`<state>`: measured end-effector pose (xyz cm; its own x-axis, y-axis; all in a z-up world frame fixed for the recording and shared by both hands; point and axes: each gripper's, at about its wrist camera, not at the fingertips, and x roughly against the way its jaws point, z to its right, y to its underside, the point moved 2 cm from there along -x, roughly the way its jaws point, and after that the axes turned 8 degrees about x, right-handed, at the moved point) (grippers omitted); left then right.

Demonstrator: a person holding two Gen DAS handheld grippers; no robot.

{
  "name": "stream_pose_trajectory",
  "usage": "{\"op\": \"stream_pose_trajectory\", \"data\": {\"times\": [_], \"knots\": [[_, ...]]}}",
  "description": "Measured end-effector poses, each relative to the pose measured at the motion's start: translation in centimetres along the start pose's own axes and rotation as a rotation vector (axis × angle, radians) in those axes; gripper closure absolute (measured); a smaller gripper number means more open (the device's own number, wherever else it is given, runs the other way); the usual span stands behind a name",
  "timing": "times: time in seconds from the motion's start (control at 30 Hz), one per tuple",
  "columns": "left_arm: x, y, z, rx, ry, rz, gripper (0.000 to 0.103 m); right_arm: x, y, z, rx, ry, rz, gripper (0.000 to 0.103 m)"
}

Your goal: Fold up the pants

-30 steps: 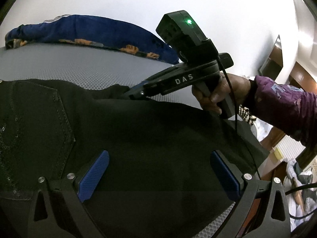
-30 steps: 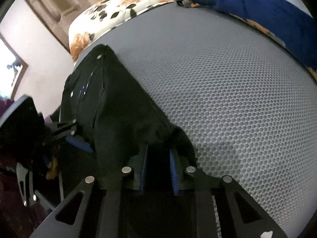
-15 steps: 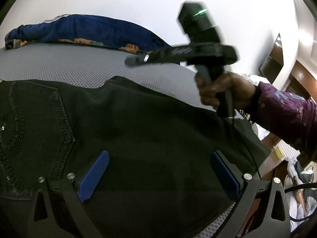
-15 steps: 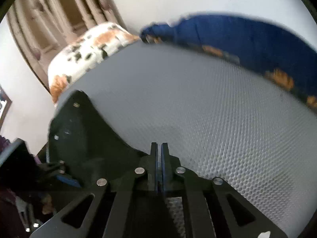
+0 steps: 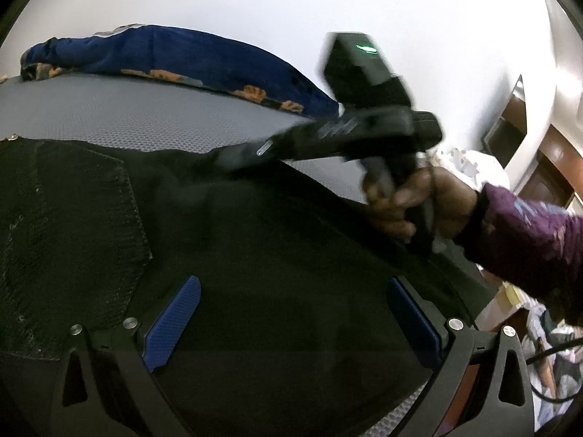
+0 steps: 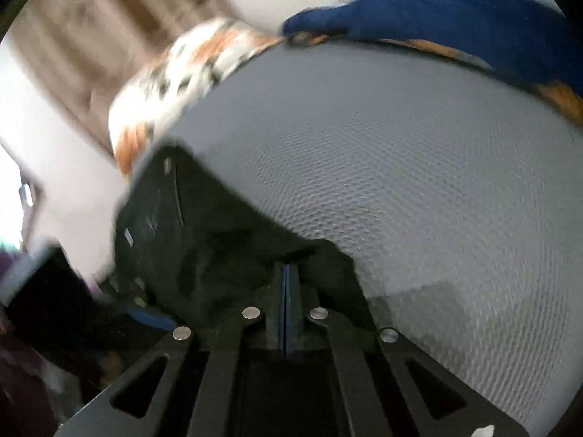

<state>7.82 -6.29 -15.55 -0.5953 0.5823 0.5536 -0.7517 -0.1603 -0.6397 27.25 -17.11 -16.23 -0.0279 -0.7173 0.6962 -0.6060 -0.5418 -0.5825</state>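
The grey bed [image 6: 419, 189] fills the space ahead of your right fingers, with a blue blanket [image 5: 189, 62] along its far edge and a floral pillow [image 6: 175, 80] far to their left. The black pants [image 5: 255, 255] lie flat on it, spread under and between your left fingers [image 5: 171, 324], which are splayed wide with nothing pinched. Your right gripper [image 6: 286, 280] has its fingers pressed together at the pants' edge; blur hides whether cloth sits between them.
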Motion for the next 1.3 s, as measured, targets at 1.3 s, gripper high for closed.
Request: {"op": "stream_pose_trajectory", "data": {"times": [1.3], "knots": [[8.6, -2.5, -2.8, -0.148, -0.272, 0.134, 0.002, 13.0, 24.9, -12.6, -0.564, 0.337, 0.304, 0.067]]}}
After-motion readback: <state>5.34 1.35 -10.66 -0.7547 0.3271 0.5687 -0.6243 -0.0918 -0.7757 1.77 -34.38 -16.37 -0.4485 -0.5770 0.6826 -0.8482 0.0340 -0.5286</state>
